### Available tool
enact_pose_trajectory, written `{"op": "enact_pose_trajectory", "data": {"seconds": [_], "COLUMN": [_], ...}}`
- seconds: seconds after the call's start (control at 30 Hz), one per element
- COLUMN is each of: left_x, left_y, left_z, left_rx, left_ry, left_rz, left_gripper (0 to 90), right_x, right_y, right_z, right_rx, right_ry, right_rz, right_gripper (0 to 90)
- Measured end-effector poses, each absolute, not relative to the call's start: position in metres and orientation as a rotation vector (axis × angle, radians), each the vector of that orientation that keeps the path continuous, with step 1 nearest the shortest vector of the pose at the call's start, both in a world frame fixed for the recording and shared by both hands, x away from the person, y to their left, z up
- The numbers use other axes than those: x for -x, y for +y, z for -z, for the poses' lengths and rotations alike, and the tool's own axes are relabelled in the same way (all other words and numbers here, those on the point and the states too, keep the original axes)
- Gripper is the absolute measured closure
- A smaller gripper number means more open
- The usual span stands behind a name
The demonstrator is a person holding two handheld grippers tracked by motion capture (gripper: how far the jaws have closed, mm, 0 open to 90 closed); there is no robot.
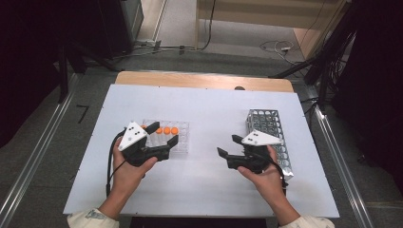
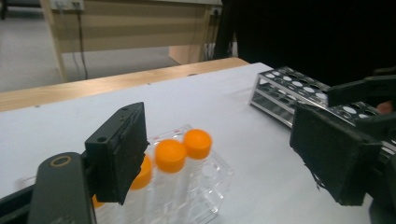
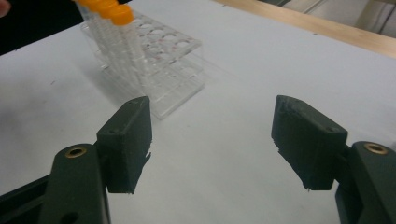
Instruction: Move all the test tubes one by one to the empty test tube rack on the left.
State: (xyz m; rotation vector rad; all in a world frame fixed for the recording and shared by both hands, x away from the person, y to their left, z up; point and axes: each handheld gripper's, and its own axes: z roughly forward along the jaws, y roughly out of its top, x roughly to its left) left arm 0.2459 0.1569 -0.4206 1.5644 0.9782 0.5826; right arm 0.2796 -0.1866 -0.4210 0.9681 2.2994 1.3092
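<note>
Left gripper (image 1: 161, 134), jaws spread wide and holding nothing, hovers over the orange-capped tubes (image 1: 167, 130) in the clear rack (image 1: 183, 142), left of centre. Right gripper (image 1: 228, 146) also gapes. Probably the approach step; next, close on one tube.

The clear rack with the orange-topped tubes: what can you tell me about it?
The clear rack looks like see-through plastic, built in tiers with a grid of round holes on top. It stands flat on the white table, left of the middle. A row of clear tubes with orange caps stands upright along one side; the other holes look empty. The left gripper hovers open at its tube end, apparently gripping nothing.
</note>
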Motion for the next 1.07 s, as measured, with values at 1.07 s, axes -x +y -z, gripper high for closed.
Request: {"op": "enact_pose_trajectory", "data": {"seconds": [1.07], "left_x": [-0.208], "left_y": [0.279], "left_z": [0.494], "left_rx": [-1.515], "left_ry": [1.500], "left_rz": [-0.760], "left_gripper": [14.4], "right_x": [-0.243], "right_y": [-0.393], "right_z": [0.462], "right_rx": [-1.629], "right_ry": [1.727], "right_rz": [-1.007], "right_gripper": [23.4]}}
